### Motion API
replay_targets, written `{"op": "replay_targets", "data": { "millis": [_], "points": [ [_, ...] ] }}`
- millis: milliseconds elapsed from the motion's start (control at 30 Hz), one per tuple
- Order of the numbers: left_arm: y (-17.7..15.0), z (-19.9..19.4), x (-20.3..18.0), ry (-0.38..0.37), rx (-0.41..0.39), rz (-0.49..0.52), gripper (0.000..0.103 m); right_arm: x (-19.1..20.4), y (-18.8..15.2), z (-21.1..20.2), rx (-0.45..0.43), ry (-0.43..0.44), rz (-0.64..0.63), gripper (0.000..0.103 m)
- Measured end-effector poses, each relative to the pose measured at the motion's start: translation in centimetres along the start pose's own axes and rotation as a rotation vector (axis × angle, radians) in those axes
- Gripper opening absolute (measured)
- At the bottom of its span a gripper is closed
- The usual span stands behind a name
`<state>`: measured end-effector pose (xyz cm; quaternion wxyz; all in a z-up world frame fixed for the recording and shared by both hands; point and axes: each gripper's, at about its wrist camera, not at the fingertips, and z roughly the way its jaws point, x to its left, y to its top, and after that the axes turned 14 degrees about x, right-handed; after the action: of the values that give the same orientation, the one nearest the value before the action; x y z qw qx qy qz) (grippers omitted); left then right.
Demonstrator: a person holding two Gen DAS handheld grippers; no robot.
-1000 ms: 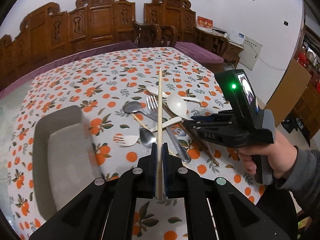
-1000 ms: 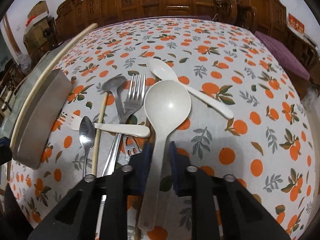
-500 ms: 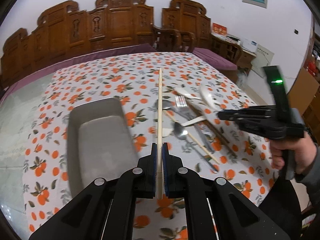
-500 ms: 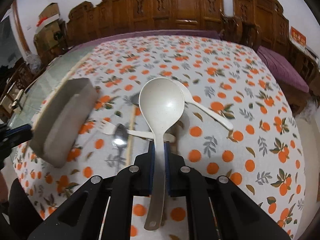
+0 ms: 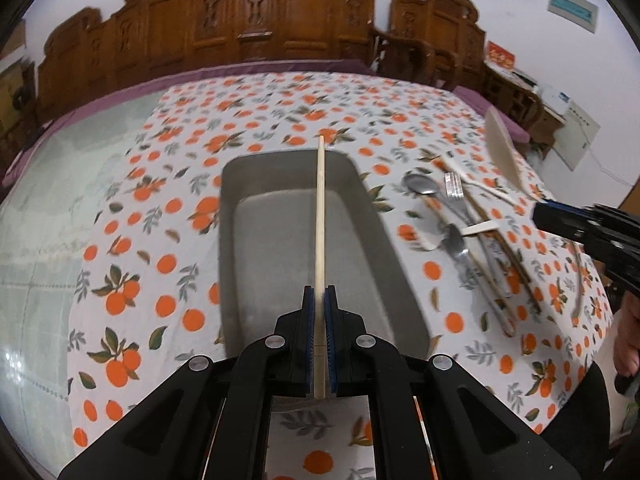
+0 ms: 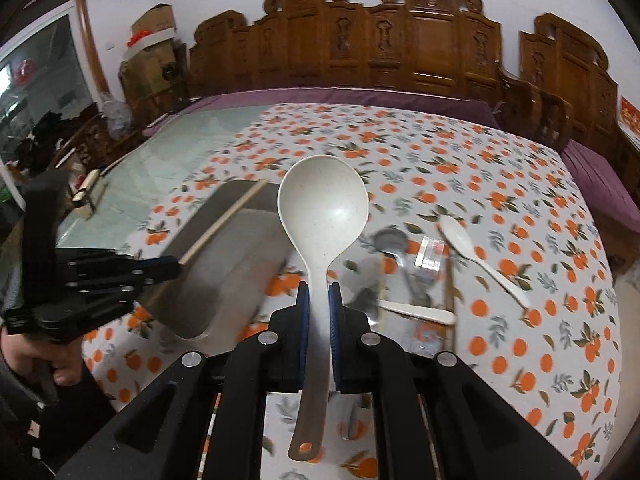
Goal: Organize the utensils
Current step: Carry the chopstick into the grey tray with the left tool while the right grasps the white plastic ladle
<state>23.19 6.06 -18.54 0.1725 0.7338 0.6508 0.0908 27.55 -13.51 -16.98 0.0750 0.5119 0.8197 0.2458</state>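
Observation:
My left gripper point(image 5: 319, 300) is shut on a pale wooden chopstick point(image 5: 320, 216), which points forward over the grey rectangular tray point(image 5: 230, 240). My right gripper point(image 6: 319, 300) is shut on the handle of a large white ladle point(image 6: 323, 208), held above the tablecloth to the right of the tray point(image 6: 224, 280). In the right wrist view the left gripper point(image 6: 176, 268) and its chopstick point(image 6: 222, 220) hang over the tray. The ladle's bowl point(image 5: 502, 148) and the right gripper point(image 5: 538, 212) show at the right edge of the left wrist view.
A pile of utensils point(image 5: 460, 220) lies right of the tray: metal spoons, a metal fork, white plastic spoons and dark chopsticks. A white spoon point(image 6: 476, 256) lies at the pile's right side. Carved wooden chairs point(image 6: 400, 40) line the far side of the orange-print tablecloth point(image 5: 280, 108).
The left gripper carried the chopstick leftward from above the pile to above the tray. The right gripper shut on the ladle and lifted it off the table, towards the tray.

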Motion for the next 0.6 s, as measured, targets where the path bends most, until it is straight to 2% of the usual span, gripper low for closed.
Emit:
{"op": "replay_targets", "data": {
  "millis": [333, 467, 600],
  "points": [
    [1.0, 1.5, 1.0, 0.006, 0.044, -0.009, 0.005, 3.2, 1.3, 0.7, 0.009, 0.047, -0.036, 0.011],
    [1.0, 0.9, 1.4, 0.005, 0.024, -0.015, 0.018, 3.8, 2.1, 1.4, 0.014, 0.052, -0.044, 0.011],
    [0.4, -0.8, 2.0, 0.001, -0.019, -0.026, 0.023, 4.7, 2.8, 2.2, 0.016, 0.067, -0.044, 0.011]
  ]
}}
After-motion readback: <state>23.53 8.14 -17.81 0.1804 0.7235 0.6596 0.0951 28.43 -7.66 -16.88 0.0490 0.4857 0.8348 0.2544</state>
